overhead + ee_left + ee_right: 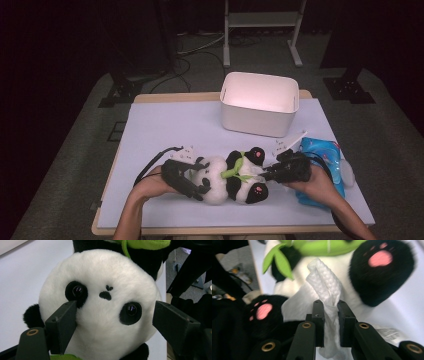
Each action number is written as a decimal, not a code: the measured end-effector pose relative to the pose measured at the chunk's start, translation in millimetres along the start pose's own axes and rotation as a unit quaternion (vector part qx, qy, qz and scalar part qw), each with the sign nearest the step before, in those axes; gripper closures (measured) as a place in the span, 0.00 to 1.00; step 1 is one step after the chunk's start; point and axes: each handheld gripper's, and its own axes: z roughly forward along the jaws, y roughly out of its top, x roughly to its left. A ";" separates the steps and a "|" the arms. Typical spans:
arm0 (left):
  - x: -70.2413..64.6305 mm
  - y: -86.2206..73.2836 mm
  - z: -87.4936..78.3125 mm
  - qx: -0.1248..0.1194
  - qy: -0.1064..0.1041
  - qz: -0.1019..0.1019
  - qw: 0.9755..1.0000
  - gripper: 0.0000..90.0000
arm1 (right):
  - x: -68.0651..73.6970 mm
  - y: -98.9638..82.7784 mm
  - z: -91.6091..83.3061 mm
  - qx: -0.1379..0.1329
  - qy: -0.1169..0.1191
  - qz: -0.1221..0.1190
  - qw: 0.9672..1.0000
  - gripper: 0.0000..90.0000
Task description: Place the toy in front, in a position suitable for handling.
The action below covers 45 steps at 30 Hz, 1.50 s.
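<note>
Table (165, 125): pale blue top, white bin (260, 102) at the back, plush panda (232, 177) lying near the front edge.
Left gripper (113, 322): jaws wide, clamped round the panda's head.
Right gripper (329, 315): nearly closed, pinching a white wipe (324, 282) against the panda's belly.

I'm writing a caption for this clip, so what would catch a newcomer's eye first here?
The plush panda lying near the table's front edge, its head clasped between the left gripper jaws. Next, the white wipe pinched in the right gripper against the panda's belly. Behind stands a white bin, with a blue wipes pack at the right.
</note>
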 end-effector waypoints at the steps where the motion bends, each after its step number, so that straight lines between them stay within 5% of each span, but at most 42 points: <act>1: -0.3 -0.1 0.0 -0.001 -0.001 -0.001 1.000 0.22 | -2.9 4.2 0.0 0.000 -0.008 0.002 1.000 0.87; 12: 0.0 -0.2 -0.1 -0.001 -0.003 -0.001 1.000 0.22 | -6.5 4.9 0.4 0.000 -0.014 0.005 1.000 0.87; 24: -1.0 0.0 -0.5 0.001 -0.004 0.001 1.000 0.22 | -10.0 51.6 -26.5 -0.019 -0.048 -0.017 0.999 0.87; 35: -1.4 0.3 -0.3 0.003 -0.002 0.003 1.000 0.22 | -9.6 78.4 7.0 0.012 -0.022 -0.035 0.999 0.86; 45: -1.2 2.2 -2.8 0.005 -0.002 0.005 1.000 0.22 | 0.2 59.2 15.1 0.028 -0.003 -0.043 0.999 0.86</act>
